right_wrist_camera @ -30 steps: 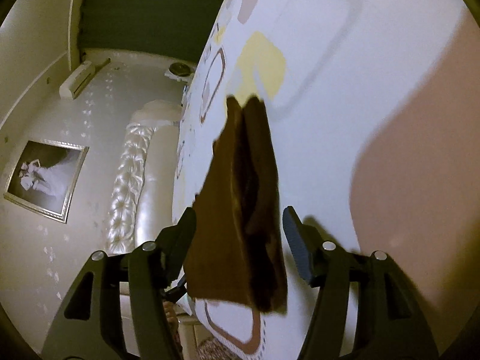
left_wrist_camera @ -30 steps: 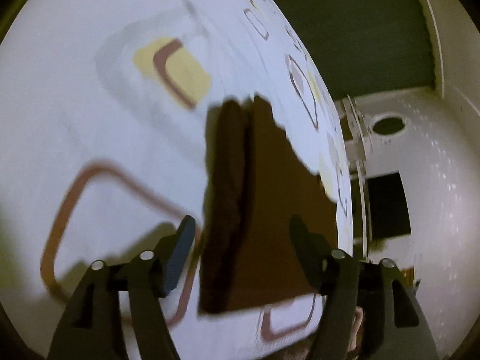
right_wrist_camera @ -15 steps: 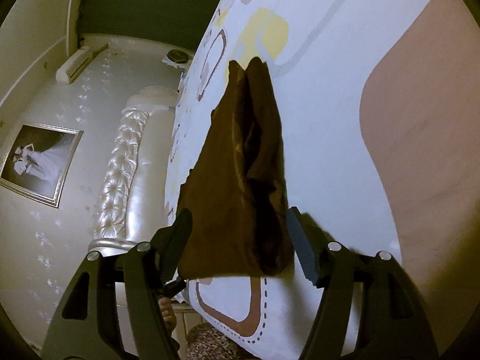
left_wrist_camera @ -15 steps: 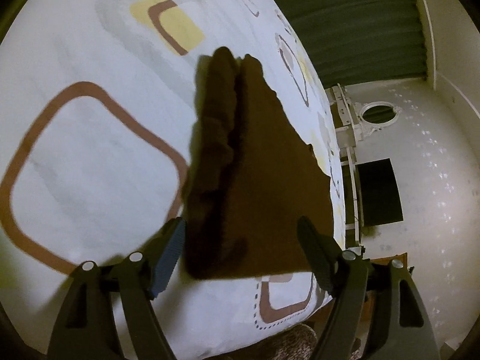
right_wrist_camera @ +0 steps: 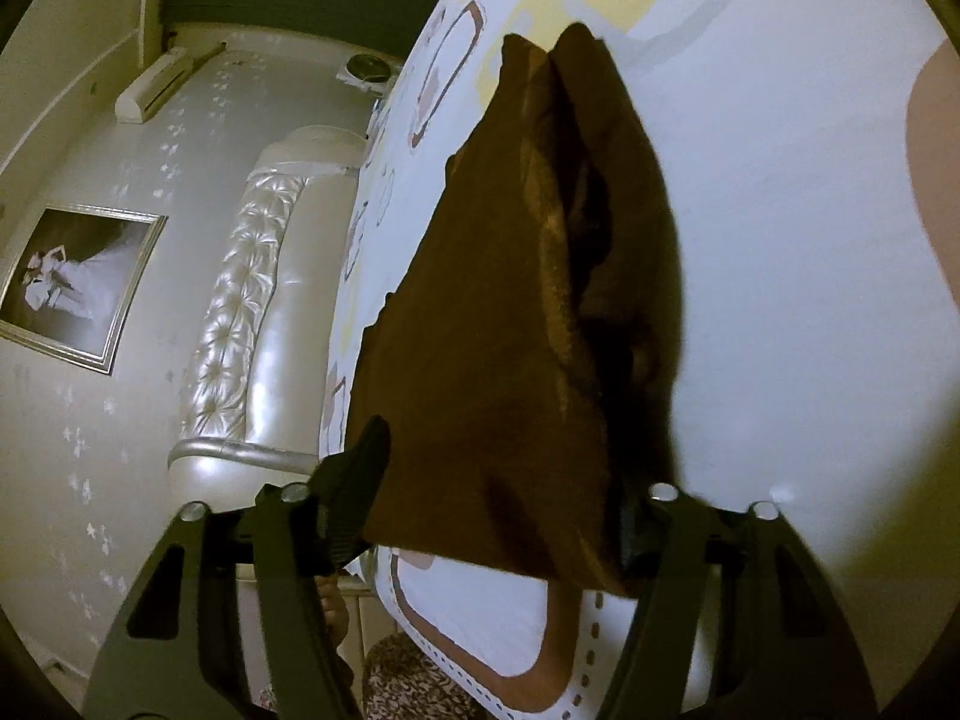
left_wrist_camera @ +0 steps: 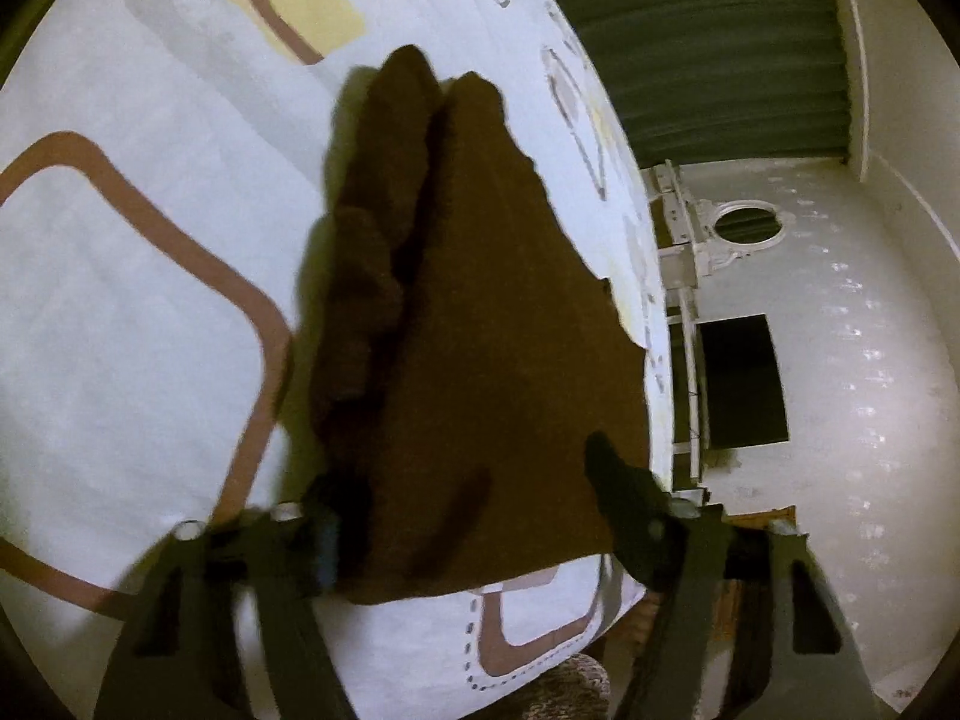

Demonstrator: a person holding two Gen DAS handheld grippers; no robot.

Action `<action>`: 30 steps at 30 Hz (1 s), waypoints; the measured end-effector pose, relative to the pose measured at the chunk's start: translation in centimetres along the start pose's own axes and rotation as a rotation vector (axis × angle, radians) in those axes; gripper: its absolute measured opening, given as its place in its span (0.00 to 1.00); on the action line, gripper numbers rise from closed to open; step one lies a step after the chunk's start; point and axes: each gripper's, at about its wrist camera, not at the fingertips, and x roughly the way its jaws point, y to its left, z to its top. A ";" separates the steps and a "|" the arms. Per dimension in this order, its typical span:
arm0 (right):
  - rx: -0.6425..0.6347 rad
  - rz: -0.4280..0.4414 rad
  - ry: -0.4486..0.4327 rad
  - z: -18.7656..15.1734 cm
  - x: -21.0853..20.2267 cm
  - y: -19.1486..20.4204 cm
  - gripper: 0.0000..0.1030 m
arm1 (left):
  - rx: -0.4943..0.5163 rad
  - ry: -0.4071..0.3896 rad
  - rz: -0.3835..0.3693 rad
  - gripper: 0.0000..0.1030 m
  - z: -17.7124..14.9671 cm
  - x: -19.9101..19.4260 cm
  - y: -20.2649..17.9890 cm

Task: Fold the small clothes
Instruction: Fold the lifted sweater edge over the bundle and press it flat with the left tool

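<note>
Both tools (left_wrist_camera: pixel 465 504) (right_wrist_camera: pixel 504 480) closing around brown cloth (left_wrist_camera: pixel 480 360); contact unclear.

A bedroom seen sideways around a patterned bed

The bed (left_wrist_camera: pixel 120 312) wears a white cover printed with brown rounded squares, a yellow patch and grey outlines; its pearly tufted headboard (right_wrist_camera: pixel 240 312) with a silvery rail stands against a pale wall dotted with small shiny motifs; on that wall hangs a silver-framed black-and-white photograph (right_wrist_camera: pixel 72 282), and nearer the ceiling a white air conditioner (right_wrist_camera: pixel 156 87); a dark green curtain (left_wrist_camera: pixel 708 54) falls in pleats beyond the bed's far edge; beside it stands a white dressing table with a round mirror (left_wrist_camera: pixel 747 225), and near that a black rectangular screen (left_wrist_camera: pixel 744 381); a leopard-print fabric (right_wrist_camera: pixel 414 690) shows below the bed's corner.
</note>
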 end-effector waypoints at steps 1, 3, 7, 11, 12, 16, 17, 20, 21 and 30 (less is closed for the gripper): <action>0.013 -0.004 0.011 0.0 0.3 -0.3 0.41 | -0.008 0.006 0.019 0.42 0.0 0.2 0.2; 0.024 -0.022 0.020 -0.1 0.6 -0.8 0.19 | -0.020 0.021 0.066 0.15 0.1 0.6 0.7; 0.066 -0.017 0.009 -0.2 0.5 -2.0 0.03 | -0.057 0.023 0.059 0.08 0.1 0.7 1.3; 0.049 -0.014 -0.021 -0.6 -0.4 -1.6 0.03 | -0.014 0.025 0.086 0.07 0.3 0.4 0.4; 0.049 -0.011 -0.025 -0.6 -0.6 -1.5 0.03 | -0.012 0.025 0.086 0.07 0.4 0.1 0.3; 0.036 0.005 -0.033 -0.8 -1.6 -0.6 0.03 | -0.002 0.025 0.085 0.07 0.7 -0.7 -0.3; 0.033 0.012 -0.032 -0.9 -1.7 -0.3 0.03 | 0.001 0.026 0.088 0.07 0.7 -0.8 -0.4; 0.031 0.020 -0.029 -1.3 -2.1 0.1 0.02 | 0.010 0.038 0.097 0.07 0.5 -1.0 -0.8; 0.030 0.019 -0.028 -1.4 -2.2 0.1 0.02 | 0.013 0.041 0.098 0.07 0.5 -1.1 -0.9; 0.006 -0.097 -0.042 -1.0 -2.5 -0.6 0.27 | 0.047 0.043 0.113 0.12 1.0 -0.3 -0.4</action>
